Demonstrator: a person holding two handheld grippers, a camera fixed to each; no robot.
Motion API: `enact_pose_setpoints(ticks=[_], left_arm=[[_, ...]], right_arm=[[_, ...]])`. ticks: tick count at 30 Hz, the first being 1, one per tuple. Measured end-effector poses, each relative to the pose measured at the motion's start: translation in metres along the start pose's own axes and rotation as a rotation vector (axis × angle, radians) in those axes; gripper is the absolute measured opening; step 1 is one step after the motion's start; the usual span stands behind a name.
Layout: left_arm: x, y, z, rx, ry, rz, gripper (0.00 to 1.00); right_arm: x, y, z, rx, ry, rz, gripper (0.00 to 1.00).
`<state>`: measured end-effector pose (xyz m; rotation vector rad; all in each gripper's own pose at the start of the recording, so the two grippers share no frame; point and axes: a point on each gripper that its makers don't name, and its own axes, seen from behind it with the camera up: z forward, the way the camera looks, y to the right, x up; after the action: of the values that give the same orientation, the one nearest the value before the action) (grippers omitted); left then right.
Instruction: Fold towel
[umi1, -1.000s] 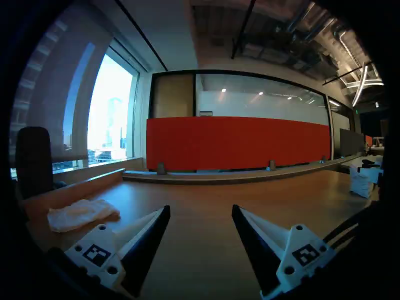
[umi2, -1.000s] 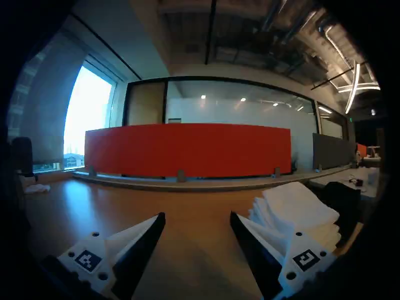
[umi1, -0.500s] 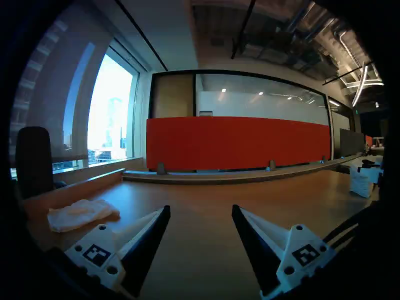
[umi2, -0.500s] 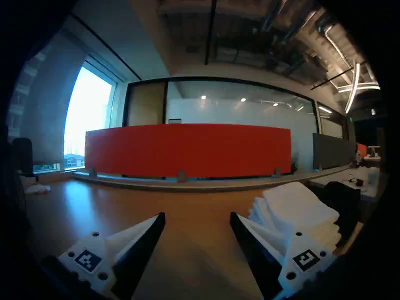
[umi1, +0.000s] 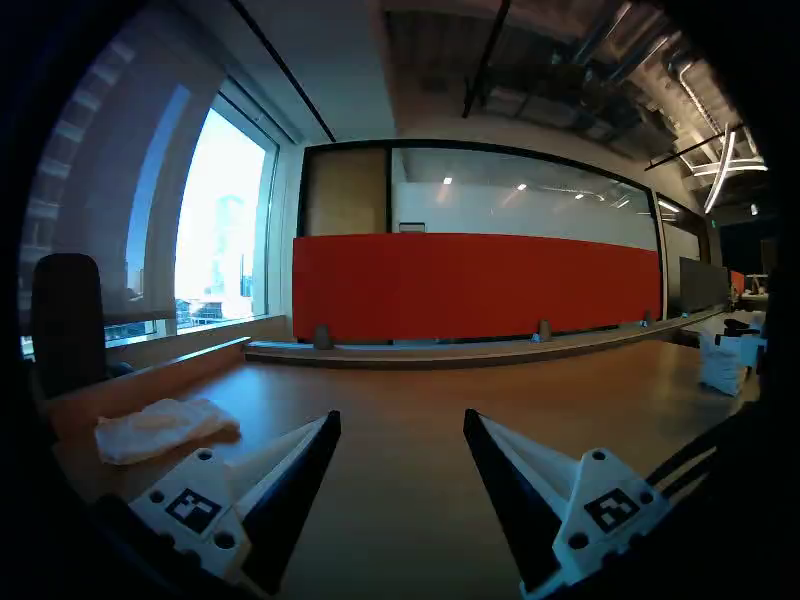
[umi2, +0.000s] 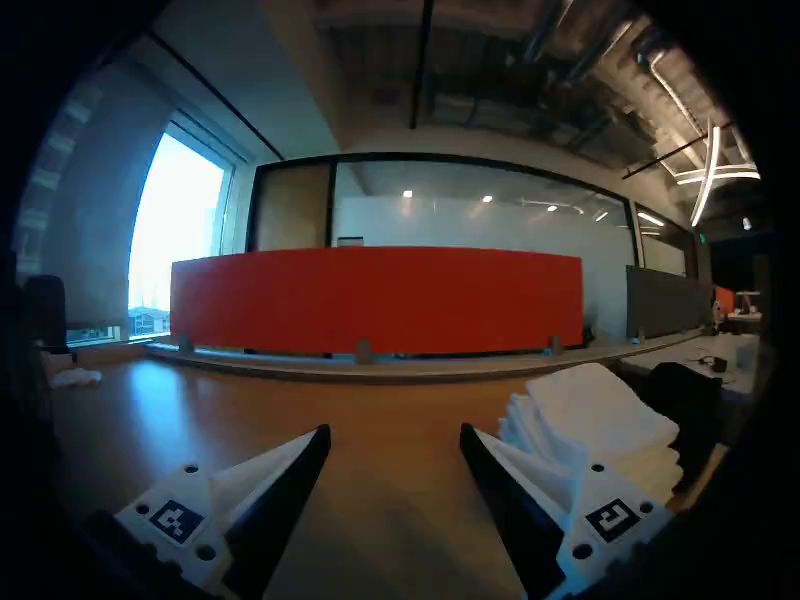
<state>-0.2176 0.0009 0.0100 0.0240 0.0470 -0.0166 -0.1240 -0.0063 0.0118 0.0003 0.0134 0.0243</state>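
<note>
Holding: nothing in either one; the left hand-held gripper (umi1: 401, 415) and the right hand-held gripper (umi2: 395, 430) both have their fingers spread wide, with bare counter showing in the gap
Left hand-held gripper: low over the wooden counter (umi1: 400, 520), pointing along it toward the red partition (umi1: 470, 285)
Right hand-held gripper: same attitude, low over the counter, facing the same red partition
Towel: crumpled towel (umi1: 160, 428) lies loose and unfolded on the counter at the left side of the left gripper view, apart from the fingers; in the right gripper view it is a small white lump far off at the left edge
Folded pile: stack of folded white towels (umi2: 600, 420) on the counter just beyond the right-side finger in the right gripper view, partly hidden by it; cannot tell whether they touch
Dark item: black object (umi2: 690, 400) right beside the stack, too dim to identify
Background: bright window (umi1: 215, 240) on the left, dark chair back (umi1: 65, 320) in front of it, glass wall above the partition
</note>
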Motion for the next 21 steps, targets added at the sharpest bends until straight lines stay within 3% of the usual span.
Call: enact_pose_setpoints(ticks=[21], left_arm=[[0.0043, -0.0017, -0.0001, 0.0, -0.001, 0.001, 0.91]], right_arm=[[-0.0006, 0.0001, -0.0007, 0.0, 0.0, 0.001, 1.0]])
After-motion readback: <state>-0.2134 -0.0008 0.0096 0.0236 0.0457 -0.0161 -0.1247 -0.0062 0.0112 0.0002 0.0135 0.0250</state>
